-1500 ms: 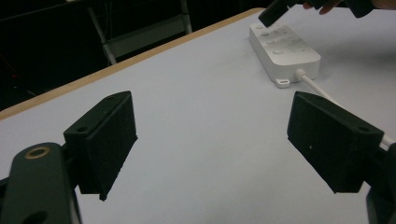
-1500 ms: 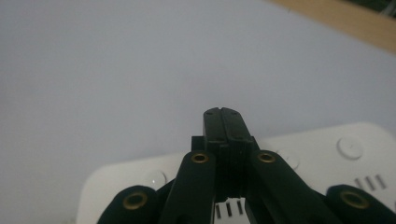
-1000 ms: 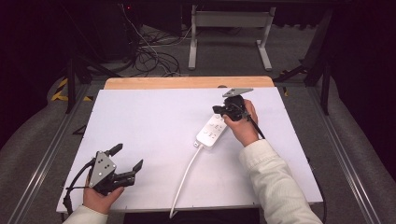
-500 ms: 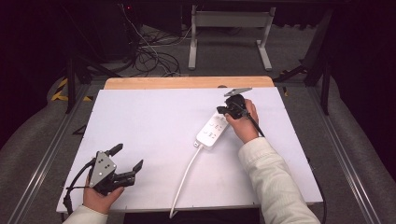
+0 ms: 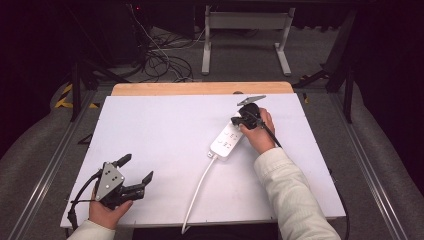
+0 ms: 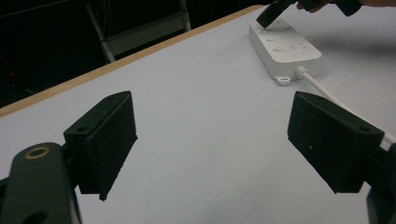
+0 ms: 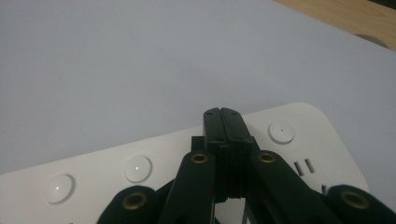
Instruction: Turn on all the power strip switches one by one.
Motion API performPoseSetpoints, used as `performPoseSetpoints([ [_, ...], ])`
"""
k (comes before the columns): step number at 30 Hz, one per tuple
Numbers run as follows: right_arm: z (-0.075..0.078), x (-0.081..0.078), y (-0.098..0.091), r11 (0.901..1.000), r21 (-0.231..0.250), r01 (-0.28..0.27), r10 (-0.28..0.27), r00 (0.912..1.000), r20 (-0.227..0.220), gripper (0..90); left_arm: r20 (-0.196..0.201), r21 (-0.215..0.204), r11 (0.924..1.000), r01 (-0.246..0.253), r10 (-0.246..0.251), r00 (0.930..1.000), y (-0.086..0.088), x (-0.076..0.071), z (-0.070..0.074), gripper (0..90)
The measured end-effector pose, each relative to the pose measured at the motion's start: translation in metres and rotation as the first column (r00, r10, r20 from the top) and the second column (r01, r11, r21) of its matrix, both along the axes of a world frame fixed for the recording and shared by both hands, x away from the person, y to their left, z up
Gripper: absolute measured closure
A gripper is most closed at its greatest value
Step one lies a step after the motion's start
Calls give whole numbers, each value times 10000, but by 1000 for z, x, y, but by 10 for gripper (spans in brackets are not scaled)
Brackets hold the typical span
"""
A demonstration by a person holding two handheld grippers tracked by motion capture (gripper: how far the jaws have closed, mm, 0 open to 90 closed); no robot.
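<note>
A white power strip [image 5: 227, 141] lies on the white table [image 5: 160, 125], right of the middle, and its white cable [image 5: 197, 187] runs to the near edge. My right gripper [image 5: 235, 121] is shut and empty, with its tips over the strip's far end. In the right gripper view the joined tips [image 7: 226, 114] sit above the power strip [image 7: 93, 163] between round buttons [image 7: 282, 131]; whether they touch it I cannot tell. My left gripper [image 5: 136, 168] rests at the near left, open with nothing between its jaws. From the left gripper [image 6: 217, 135], the power strip [image 6: 285, 46] lies far ahead.
A bare wooden band [image 5: 200, 88] runs along the table's far edge. Beyond it, loose cables [image 5: 160, 60] and a metal stand [image 5: 245, 40] are on the dark floor. Metal rails flank the table left and right.
My right gripper has sunk a little toward the far end of the power strip. The left gripper has stayed where it was.
</note>
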State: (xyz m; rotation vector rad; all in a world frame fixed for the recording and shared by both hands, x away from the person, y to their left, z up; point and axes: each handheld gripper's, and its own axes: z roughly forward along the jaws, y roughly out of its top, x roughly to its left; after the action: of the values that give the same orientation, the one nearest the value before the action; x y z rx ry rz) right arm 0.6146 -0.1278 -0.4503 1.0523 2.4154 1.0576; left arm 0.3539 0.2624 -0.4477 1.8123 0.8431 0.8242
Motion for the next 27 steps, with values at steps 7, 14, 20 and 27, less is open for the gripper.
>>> performPoseSetpoints([
  [7,-1,-1,2,9999,-114,-81,81,10000,-34,900,5,10,10000,3,-3,10000,0,0,0,161],
  [14,-2,-2,4,9998,-178,-41,43,10000,78,900,7,19,10000,-3,3,10000,0,0,0,160],
  [20,-3,-3,4,9998,-198,-34,37,9999,111,900,-17,-29,10000,-22,22,10000,0,0,0,160],
  [27,-4,-3,5,9996,-281,28,-24,9999,113,900,-14,-4,10000,-9,9,10000,0,0,0,160],
])
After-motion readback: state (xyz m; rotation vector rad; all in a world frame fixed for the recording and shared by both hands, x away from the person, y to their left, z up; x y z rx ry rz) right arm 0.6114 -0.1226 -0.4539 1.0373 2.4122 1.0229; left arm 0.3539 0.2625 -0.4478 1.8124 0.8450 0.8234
